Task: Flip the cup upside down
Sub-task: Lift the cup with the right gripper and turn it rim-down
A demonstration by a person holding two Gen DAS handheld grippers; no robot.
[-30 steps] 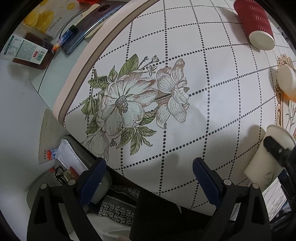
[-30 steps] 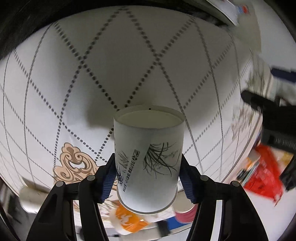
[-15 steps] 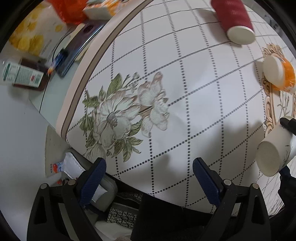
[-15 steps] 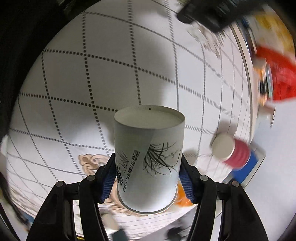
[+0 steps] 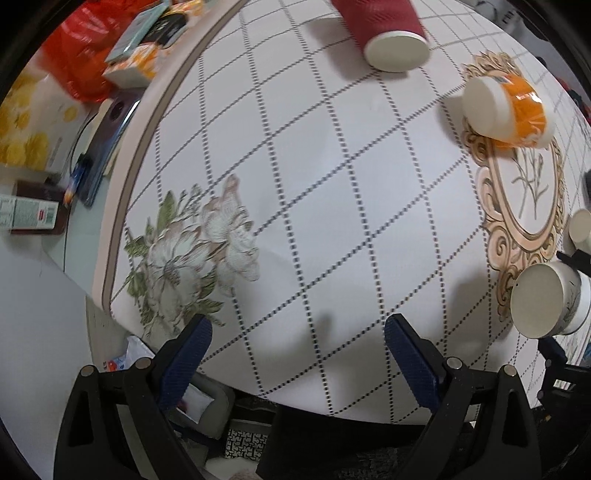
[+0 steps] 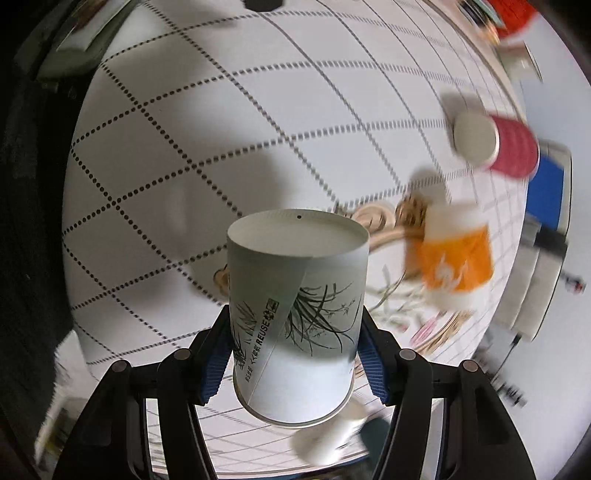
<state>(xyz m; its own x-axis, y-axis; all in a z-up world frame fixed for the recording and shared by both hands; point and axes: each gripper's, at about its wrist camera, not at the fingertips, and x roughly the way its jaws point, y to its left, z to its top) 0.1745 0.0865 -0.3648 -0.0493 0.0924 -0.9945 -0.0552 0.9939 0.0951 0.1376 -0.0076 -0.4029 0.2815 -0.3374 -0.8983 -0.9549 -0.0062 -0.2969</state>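
Note:
My right gripper [image 6: 291, 365] is shut on a white paper cup [image 6: 295, 314] with a black grass print. Its flat base points away from the camera and its rim is near the gripper body. The cup is held above the white tablecloth [image 6: 221, 147]. In the left wrist view the same cup [image 5: 546, 302] shows at the right edge, base toward the camera, with the right gripper behind it. My left gripper [image 5: 295, 350] is open and empty above the tablecloth's front edge [image 5: 332, 387].
A red ribbed cup [image 5: 384, 33] and an orange-and-white cup [image 5: 509, 107] stand base up at the back. Another small white cup [image 5: 580, 229] is at the right edge. Boxes, a red bag [image 5: 74, 62] and cables lie left of the table.
The right gripper has turned further with the cup and swung across the table. The left wrist view has shifted so the red and orange cups sit nearer and the held cup lies higher.

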